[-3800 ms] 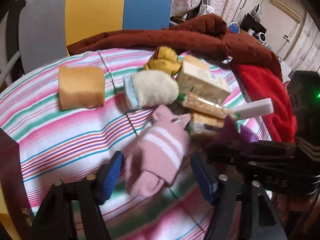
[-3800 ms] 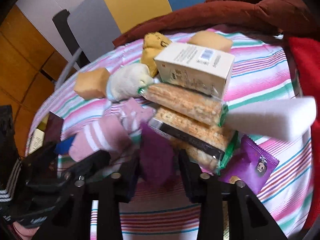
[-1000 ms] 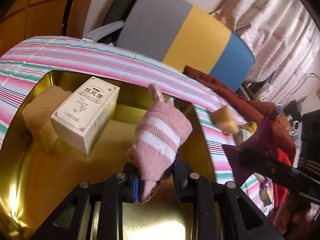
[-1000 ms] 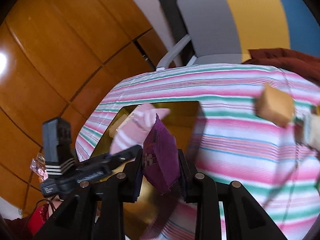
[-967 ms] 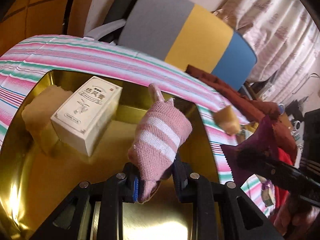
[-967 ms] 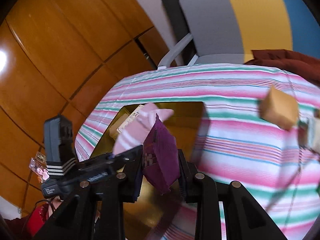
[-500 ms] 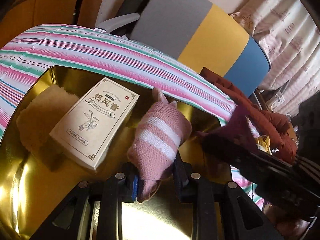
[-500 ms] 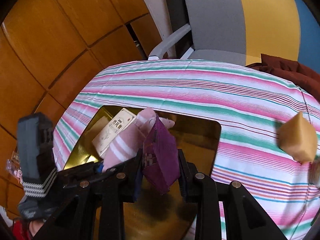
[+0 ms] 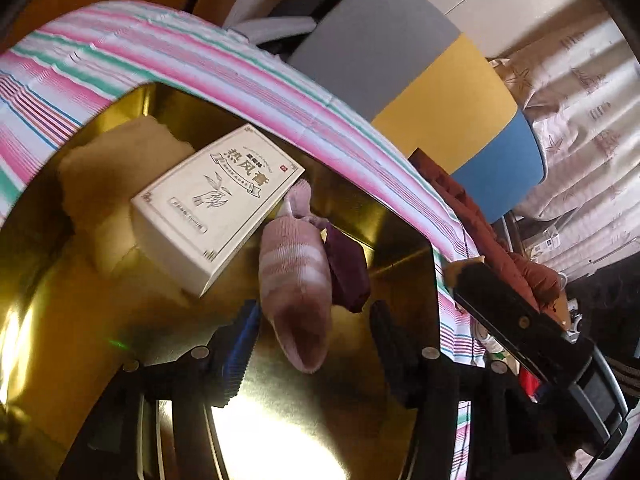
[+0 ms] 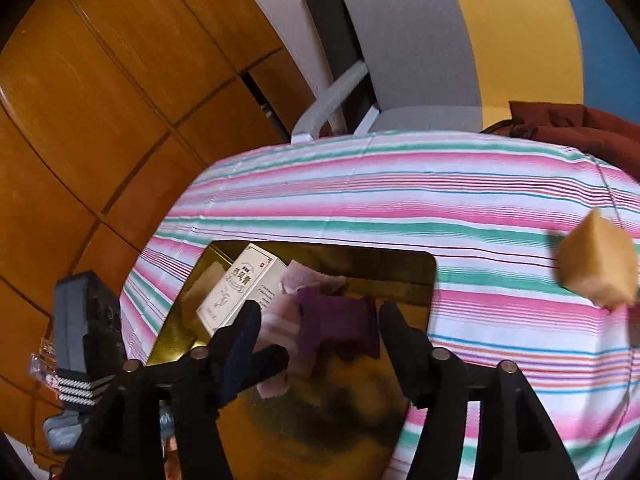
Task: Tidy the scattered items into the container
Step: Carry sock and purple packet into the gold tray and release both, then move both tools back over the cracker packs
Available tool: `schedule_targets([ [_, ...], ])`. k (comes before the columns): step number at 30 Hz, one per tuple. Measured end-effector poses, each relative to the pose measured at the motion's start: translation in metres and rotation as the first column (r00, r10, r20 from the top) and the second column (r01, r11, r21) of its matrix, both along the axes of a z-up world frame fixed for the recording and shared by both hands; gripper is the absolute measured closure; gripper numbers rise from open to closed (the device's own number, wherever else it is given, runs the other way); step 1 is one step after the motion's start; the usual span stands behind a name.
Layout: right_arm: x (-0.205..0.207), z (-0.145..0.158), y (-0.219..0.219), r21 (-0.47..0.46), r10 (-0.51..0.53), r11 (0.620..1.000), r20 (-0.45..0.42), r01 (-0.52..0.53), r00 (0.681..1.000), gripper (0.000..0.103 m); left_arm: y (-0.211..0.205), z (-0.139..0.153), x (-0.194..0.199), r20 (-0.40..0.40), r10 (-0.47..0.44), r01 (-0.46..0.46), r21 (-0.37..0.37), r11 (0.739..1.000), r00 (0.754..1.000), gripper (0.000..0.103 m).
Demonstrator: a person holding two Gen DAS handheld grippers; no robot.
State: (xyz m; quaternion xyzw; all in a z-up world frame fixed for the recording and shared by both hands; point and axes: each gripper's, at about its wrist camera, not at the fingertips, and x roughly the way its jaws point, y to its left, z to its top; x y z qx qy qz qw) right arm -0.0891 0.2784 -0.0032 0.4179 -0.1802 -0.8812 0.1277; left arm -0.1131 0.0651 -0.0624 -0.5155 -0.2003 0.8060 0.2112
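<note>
Pink sock (image 9: 296, 280) has dropped free; both grippers opening above the gold tin (image 9: 80, 320).

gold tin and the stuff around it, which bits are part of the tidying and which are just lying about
Part of the job:
- gold tin
- pink striped sock, in the tin
- purple packet, in the tin
- cream box, in the tin
- tan block, on the cloth outside the tin

Just lying about:
- striped tablecloth
- chair
- dark red cloth

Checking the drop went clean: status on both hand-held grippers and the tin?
Left hand-held gripper and right hand-held gripper opening, nothing pinched. Pink sock and purple packet inside gold tin beside cream box. No obstruction.
</note>
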Motion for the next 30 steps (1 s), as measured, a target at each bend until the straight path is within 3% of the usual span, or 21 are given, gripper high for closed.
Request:
schedule_targets([
  [12, 0.061, 0.006, 0.021, 0.012, -0.021, 1.000, -0.034, 0.021, 0.999, 0.037, 0.011, 0.017, 0.052, -0.094, -0.048, 0.047, -0.017, 0.999, 0.994, 0.045],
  [18, 0.090, 0.004, 0.041, 0.054, -0.031, 0.998, -0.023, 0.032, 0.999, 0.037, 0.039, 0.031, 0.068, -0.123, -0.114, 0.114, -0.004, 0.993, 0.986, 0.045],
  [24, 0.127, -0.003, 0.080, 0.079, -0.093, 0.992, -0.011, 0.094, 0.996, 0.034, 0.069, 0.048, 0.091, -0.194, -0.213, 0.215, -0.009, 0.977, 0.958, 0.044],
  [30, 0.162, -0.011, 0.134, 0.115, -0.201, 0.973, 0.012, 0.199, 0.979, 0.033, 0.114, 0.052, 0.128, -0.231, -0.359, 0.351, -0.075, 0.933, 0.904, 0.043],
])
